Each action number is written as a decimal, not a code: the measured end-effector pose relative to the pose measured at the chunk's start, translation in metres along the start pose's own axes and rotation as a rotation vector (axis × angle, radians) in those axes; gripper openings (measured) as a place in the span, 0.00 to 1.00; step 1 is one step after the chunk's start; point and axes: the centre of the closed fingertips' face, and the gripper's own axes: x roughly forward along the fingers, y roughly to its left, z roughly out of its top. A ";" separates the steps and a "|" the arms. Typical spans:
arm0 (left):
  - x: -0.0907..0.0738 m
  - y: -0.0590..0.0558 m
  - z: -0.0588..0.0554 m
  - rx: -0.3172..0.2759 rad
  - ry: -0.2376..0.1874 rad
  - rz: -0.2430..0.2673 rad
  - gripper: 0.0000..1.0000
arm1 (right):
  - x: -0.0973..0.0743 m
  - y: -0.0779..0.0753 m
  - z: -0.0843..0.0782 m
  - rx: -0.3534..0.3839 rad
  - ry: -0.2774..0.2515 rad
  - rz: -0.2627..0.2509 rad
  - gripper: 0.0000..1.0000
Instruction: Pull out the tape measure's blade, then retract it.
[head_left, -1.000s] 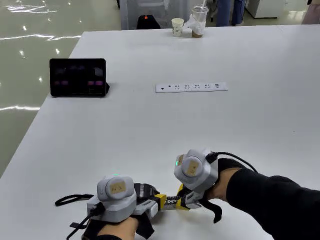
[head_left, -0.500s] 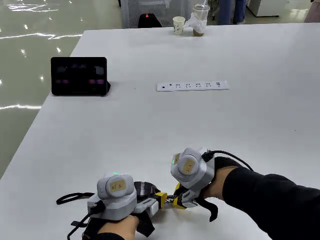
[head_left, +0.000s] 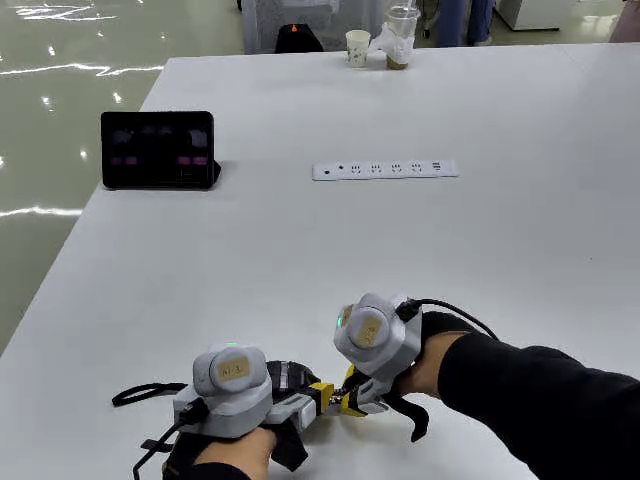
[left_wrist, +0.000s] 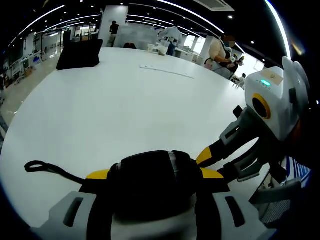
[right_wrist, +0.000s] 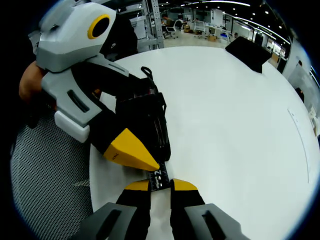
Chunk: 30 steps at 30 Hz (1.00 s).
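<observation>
My left gripper (head_left: 300, 395) has its jaws clamped round the black tape measure (right_wrist: 144, 116), low on the bench (head_left: 420, 260), well apart from the power strip (head_left: 386, 170) and on my side of it. My right gripper (right_wrist: 161, 186) pinches the blade (right_wrist: 157, 176), jaws narrow, with only a short stub out (start of the pull or end of the retract, I can't say). The next move should be a straight run along the blade's axis, roughly parallel to the power strip. The case mouth faces my right jaws.

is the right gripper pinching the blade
Yes, the yellow tips of the right gripper close on the blade just outside the tape measure.
</observation>
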 end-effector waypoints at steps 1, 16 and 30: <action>0.000 0.000 0.000 0.000 -0.001 0.000 0.61 | 0.000 0.000 0.001 0.002 -0.003 0.002 0.11; -0.001 0.000 0.000 -0.006 -0.008 -0.007 0.62 | 0.005 0.003 0.010 -0.020 -0.026 0.007 0.11; 0.000 0.000 0.000 -0.012 -0.011 -0.007 0.63 | 0.005 0.002 0.010 -0.022 -0.041 0.015 0.11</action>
